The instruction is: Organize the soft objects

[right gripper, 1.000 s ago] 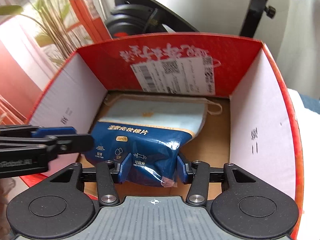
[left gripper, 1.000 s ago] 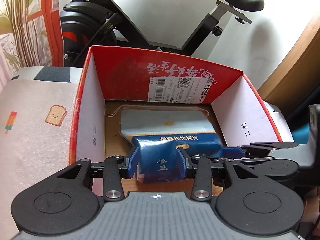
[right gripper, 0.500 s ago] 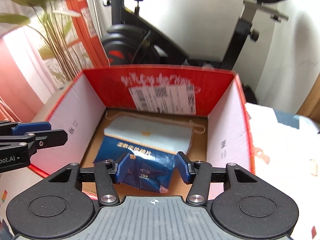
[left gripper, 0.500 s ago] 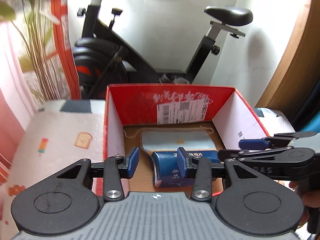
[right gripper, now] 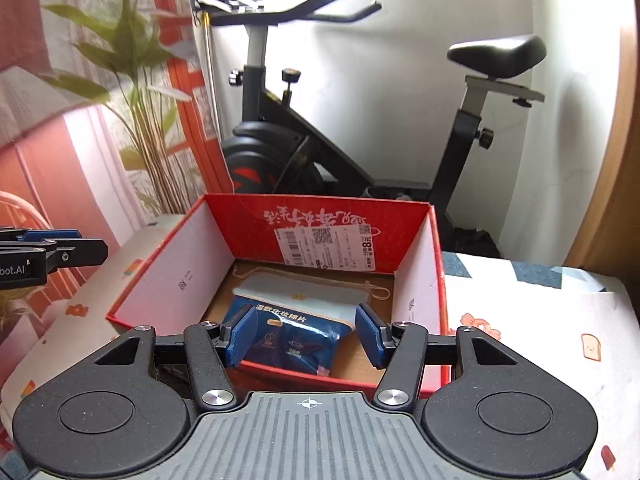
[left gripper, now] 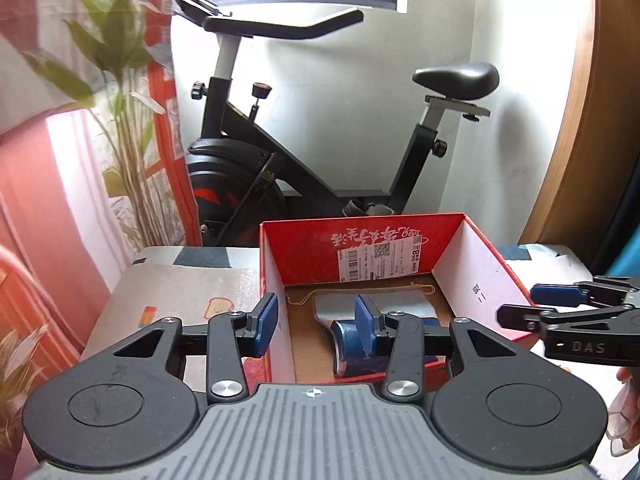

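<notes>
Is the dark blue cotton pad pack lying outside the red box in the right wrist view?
No, the dark blue cotton pad pack lies inside the red box, partly on a pale blue pouch.

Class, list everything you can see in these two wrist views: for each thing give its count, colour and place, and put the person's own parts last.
cardboard box: one, red outside, white side walls, open, on the cloth.
cotton pad pack: one, dark blue, on the box floor, near end.
face mask: one, light blue with cream loops, flat on the box floor behind the pack.
shipping label: one, white, on the box's far wall.
patterned cloth: one, white with toast and popsicle prints, under the box.
exercise bike: one, black, behind the box.
plant: one, green, back left.
left gripper: one, black with blue pads, open, empty, above the box.
right gripper: one, same colours, jaws just opening, empty.
hand: one, partly seen at right edge.
</notes>
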`<action>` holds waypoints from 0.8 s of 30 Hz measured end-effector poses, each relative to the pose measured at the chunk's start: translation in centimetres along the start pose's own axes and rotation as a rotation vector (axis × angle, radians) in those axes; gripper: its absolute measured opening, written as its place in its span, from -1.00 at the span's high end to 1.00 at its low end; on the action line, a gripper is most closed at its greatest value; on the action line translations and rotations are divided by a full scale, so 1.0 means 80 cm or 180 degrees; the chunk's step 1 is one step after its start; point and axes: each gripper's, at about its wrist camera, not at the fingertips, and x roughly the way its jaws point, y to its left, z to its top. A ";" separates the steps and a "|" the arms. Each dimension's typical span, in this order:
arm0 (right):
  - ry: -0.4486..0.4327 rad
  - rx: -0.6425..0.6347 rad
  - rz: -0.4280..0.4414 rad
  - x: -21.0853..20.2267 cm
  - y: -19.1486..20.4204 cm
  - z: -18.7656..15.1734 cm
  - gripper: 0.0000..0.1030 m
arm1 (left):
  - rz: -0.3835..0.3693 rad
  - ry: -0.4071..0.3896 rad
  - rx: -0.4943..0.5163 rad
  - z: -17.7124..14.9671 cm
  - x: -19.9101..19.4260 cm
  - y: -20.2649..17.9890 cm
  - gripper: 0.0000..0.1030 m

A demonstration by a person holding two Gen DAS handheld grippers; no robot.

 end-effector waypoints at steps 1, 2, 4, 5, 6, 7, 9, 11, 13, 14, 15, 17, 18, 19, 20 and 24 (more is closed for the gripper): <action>-0.0037 0.0003 0.0005 -0.007 -0.001 -0.005 0.00 | 0.0008 -0.0016 -0.0017 -0.004 -0.005 0.001 0.14; -0.0072 0.0015 0.0016 -0.014 -0.003 -0.010 0.00 | 0.0009 -0.0029 -0.0031 -0.009 -0.010 0.002 0.14; -0.0139 0.0045 0.0035 -0.028 -0.006 -0.025 0.00 | 0.0003 -0.0052 -0.0043 -0.020 -0.019 0.004 0.14; -0.0162 0.0059 0.0039 -0.033 -0.009 -0.032 0.00 | 0.0005 -0.0056 -0.0042 -0.027 -0.023 0.005 0.14; -0.0186 0.0075 0.0041 -0.039 -0.010 -0.041 0.00 | 0.0004 -0.0056 -0.0038 -0.035 -0.026 0.005 0.14; -0.0200 0.0092 0.0044 -0.045 -0.011 -0.051 0.00 | -0.0003 -0.0050 -0.0038 -0.043 -0.029 0.006 0.14; -0.0211 0.0121 0.0050 -0.053 -0.015 -0.070 0.00 | -0.0072 -0.0033 -0.0055 -0.062 -0.033 0.008 0.14; -0.0206 0.0129 0.0036 -0.059 -0.017 -0.092 0.00 | -0.0167 0.0006 -0.0057 -0.081 -0.033 0.008 0.14; -0.0195 0.0150 0.0019 -0.063 -0.018 -0.116 0.00 | -0.0190 0.0053 -0.0049 -0.101 -0.032 0.006 0.14; -0.0180 0.0167 0.0011 -0.064 -0.019 -0.125 0.00 | -0.0202 0.0082 -0.0049 -0.111 -0.031 0.006 0.14; -0.0170 0.0187 -0.0002 -0.064 -0.020 -0.138 0.00 | -0.0221 0.0112 -0.0063 -0.120 -0.029 0.006 0.14; -0.0152 0.0223 -0.0037 -0.064 -0.021 -0.158 0.00 | -0.0279 0.0156 -0.0108 -0.136 -0.024 0.007 0.14; -0.0136 0.0240 -0.0058 -0.062 -0.021 -0.168 0.00 | -0.0294 0.0171 -0.0133 -0.143 -0.021 0.008 0.14; -0.0116 0.0255 -0.0080 -0.060 -0.021 -0.177 0.00 | -0.0297 0.0188 -0.0159 -0.150 -0.018 0.008 0.14; -0.0102 0.0265 -0.0107 -0.059 -0.022 -0.185 0.00 | -0.0297 0.0210 -0.0177 -0.156 -0.014 0.009 0.14; 0.0017 0.0296 -0.0083 -0.050 -0.019 -0.213 0.00 | -0.0276 0.0297 -0.0251 -0.174 -0.002 0.009 0.16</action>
